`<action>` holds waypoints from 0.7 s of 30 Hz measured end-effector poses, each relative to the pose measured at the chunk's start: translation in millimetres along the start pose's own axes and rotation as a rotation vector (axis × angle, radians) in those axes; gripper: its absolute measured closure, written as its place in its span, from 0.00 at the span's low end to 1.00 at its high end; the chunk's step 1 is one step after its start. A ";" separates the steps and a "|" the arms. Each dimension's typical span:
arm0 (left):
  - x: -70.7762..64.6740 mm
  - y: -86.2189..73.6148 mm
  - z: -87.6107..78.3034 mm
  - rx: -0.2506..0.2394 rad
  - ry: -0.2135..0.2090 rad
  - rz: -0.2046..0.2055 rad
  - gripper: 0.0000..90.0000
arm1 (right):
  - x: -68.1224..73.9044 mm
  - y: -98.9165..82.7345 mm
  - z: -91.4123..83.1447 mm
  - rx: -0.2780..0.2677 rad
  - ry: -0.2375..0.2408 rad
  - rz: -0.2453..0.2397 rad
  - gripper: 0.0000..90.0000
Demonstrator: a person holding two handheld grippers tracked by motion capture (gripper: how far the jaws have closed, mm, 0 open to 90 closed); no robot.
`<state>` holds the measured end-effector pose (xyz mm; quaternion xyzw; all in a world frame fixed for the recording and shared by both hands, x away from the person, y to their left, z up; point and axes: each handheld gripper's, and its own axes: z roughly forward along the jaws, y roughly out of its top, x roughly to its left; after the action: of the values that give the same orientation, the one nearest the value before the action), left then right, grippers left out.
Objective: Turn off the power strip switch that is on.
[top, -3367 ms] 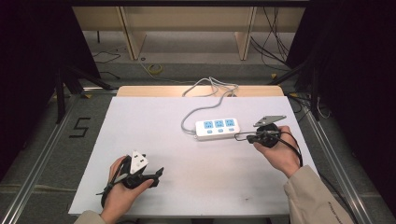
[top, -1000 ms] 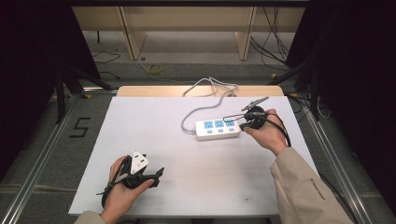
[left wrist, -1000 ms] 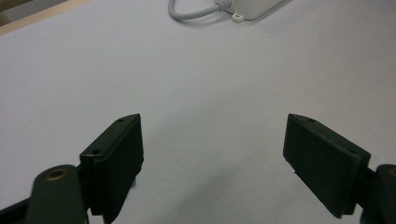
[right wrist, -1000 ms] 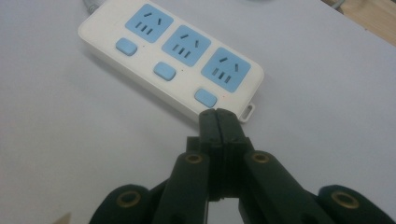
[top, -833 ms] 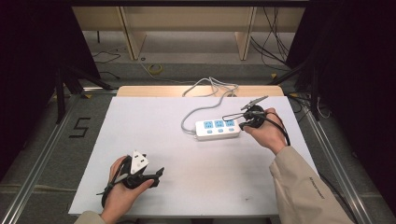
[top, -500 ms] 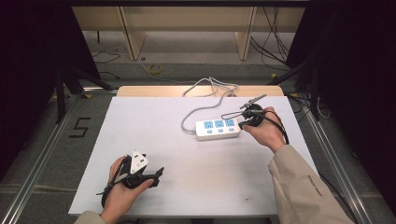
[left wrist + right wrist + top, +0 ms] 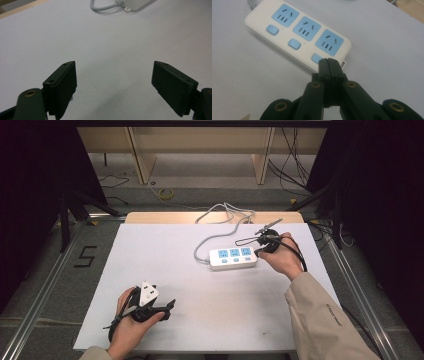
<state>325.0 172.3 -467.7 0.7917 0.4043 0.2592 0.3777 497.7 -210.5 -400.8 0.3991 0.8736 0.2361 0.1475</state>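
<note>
We see a white power strip (image 7: pixel 233 258) with three blue sockets lying on the white bench (image 7: pixel 170 265), its grey cable (image 7: pixel 220 217) looping off toward the bench's far edge. Our right claw (image 7: pixel 328 62) has its jaws pressed together, and its tip sits on the blue switch button (image 7: pixel 317 58) at the strip's end farthest from the cable. Our left claw (image 7: pixel 113 82) rests well apart from the strip, near the bench's front edge, jaws spread wide with bare bench between them.
</note>
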 end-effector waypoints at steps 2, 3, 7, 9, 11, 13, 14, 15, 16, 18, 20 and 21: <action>0.0 -0.1 0.0 0.001 0.000 0.000 0.22 | 0.1 1.3 0.5 0.002 -0.001 0.000 1.00; 0.0 -0.1 0.0 0.000 0.000 0.000 0.22 | 0.2 1.9 0.9 0.001 0.000 0.003 1.00; 0.0 0.0 0.0 0.000 0.000 0.001 0.22 | -0.4 3.8 2.4 0.004 -0.002 0.000 1.00; -0.1 0.0 0.1 -0.001 -0.001 0.000 0.22 | -0.9 4.7 3.2 0.007 -0.001 0.000 1.00; -0.1 0.0 0.2 -0.001 -0.001 0.000 0.22 | -1.0 5.9 4.1 0.010 -0.005 0.001 1.00; -0.1 0.1 0.0 -0.003 0.000 0.001 0.22 | -1.1 7.1 4.6 0.014 -0.006 -0.003 1.00; -0.1 0.2 -0.1 -0.003 0.001 0.002 0.22 | -1.3 7.9 4.9 0.013 -0.005 -0.004 1.00; -0.2 0.1 0.0 -0.003 0.000 0.002 0.22 | -1.1 8.8 5.0 0.015 -0.006 -0.002 1.00; -0.3 0.1 0.1 -0.003 0.000 0.001 0.22 | -1.1 9.6 5.1 0.014 -0.007 -0.002 1.00; -0.3 0.1 0.0 -0.004 0.001 0.002 0.22 | -1.3 11.1 5.6 0.018 -0.007 -0.003 1.00; -0.3 0.3 -0.4 -0.005 0.001 0.003 0.22 | -1.9 12.5 6.6 0.018 -0.008 -0.006 1.00; -0.4 0.4 -0.5 -0.005 0.002 0.002 0.22 | -1.8 13.1 6.9 0.020 -0.009 -0.003 1.00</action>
<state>324.6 172.1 -467.2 0.7909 0.4034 0.2614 0.3788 510.2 -202.4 -399.5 0.4005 0.8758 0.2252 0.1479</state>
